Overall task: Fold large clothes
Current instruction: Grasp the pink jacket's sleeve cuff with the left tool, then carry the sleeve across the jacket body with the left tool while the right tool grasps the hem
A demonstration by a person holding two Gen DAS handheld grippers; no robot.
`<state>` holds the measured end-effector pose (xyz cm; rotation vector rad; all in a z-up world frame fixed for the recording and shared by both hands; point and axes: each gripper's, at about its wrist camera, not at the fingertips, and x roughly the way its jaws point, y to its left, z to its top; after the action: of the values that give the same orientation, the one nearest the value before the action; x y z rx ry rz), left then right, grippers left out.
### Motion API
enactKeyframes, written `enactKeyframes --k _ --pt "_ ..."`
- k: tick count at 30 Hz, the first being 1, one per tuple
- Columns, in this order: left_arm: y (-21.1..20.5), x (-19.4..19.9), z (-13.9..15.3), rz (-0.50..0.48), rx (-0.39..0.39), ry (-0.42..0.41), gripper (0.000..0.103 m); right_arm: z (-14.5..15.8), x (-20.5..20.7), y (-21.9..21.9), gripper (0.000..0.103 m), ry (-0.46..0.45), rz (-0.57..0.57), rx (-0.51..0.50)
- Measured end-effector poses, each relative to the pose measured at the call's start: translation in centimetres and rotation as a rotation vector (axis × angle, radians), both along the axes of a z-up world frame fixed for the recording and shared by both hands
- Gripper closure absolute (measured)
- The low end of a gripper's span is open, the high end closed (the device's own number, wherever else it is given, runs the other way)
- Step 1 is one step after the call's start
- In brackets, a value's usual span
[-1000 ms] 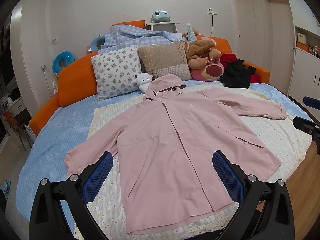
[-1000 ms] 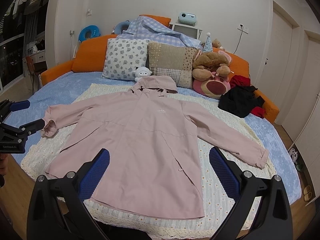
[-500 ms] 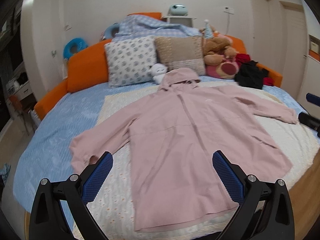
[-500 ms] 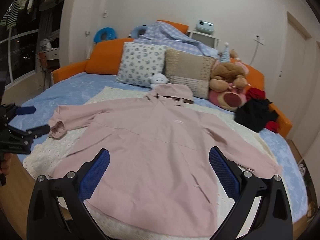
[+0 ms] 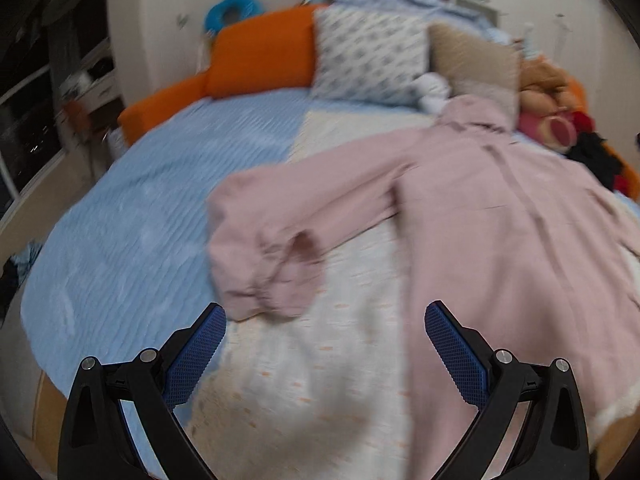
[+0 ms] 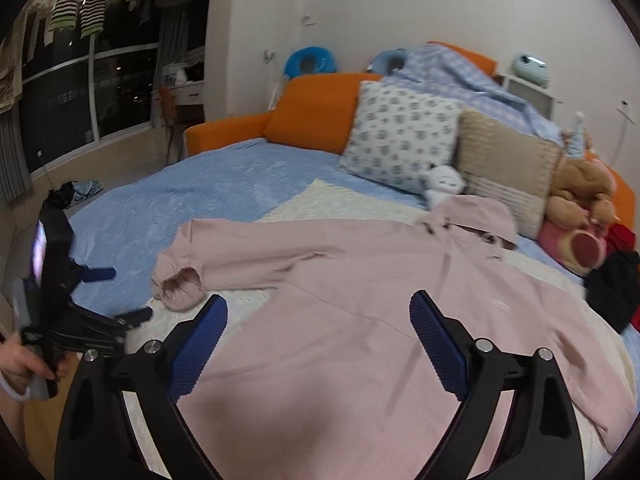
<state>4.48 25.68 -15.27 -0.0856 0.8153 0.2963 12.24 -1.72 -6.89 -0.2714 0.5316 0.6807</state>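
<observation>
A large pink hooded coat (image 5: 500,216) lies spread flat, front up, on a cream blanket on the bed; it also shows in the right wrist view (image 6: 360,312). Its left sleeve cuff (image 5: 260,268) lies just ahead of my left gripper (image 5: 324,320), which is open and empty, a little short of the cuff. My right gripper (image 6: 316,312) is open and empty, hovering above the coat's body. The left gripper also shows in the right wrist view (image 6: 120,292), beside the sleeve cuff (image 6: 180,280). The left view is blurred.
The cream blanket (image 5: 320,380) lies on a blue bedspread (image 5: 140,208) with an orange headboard (image 6: 316,108). Pillows (image 6: 400,136), plush toys (image 6: 576,192) and dark clothes (image 6: 612,288) sit at the head and right side. A window and hanging clothes are at left.
Both grippers have swung left and moved closer to the bed. The left gripper now faces the left sleeve cuff; the right one is over the coat's body. The coat has not moved.
</observation>
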Motion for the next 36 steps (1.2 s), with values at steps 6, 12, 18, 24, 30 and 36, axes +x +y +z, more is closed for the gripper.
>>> enactKeyframes --k 6,12,18,24,30,36 --pt "5.3 3.4 -4.5 0.049 -0.031 0.058 0.002 -2.6 4.7 8.5 0.032 0.07 0.103 -0.037" --pt "8.5 5.7 -6.7 0.065 -0.039 0.05 0.01 -5.3 11.6 16.4 0.037 0.245 0.157 0.002" --pt "10.9 5.8 -7.9 0.116 -0.07 -0.005 0.064 -7.7 19.6 22.6 0.041 0.541 0.078 0.089" --pt "12.9 5.5 -8.0 0.116 -0.143 -0.052 0.086 -8.5 20.5 24.3 0.047 0.592 0.086 0.103" --pt "11.7 5.7 -4.1 0.019 -0.246 -0.174 0.088 -8.1 19.1 18.5 0.046 0.464 0.03 0.026" --pt "3.7 8.0 2.5 -0.27 -0.267 -0.267 0.088 -6.1 19.9 11.7 0.046 0.574 0.021 0.091"
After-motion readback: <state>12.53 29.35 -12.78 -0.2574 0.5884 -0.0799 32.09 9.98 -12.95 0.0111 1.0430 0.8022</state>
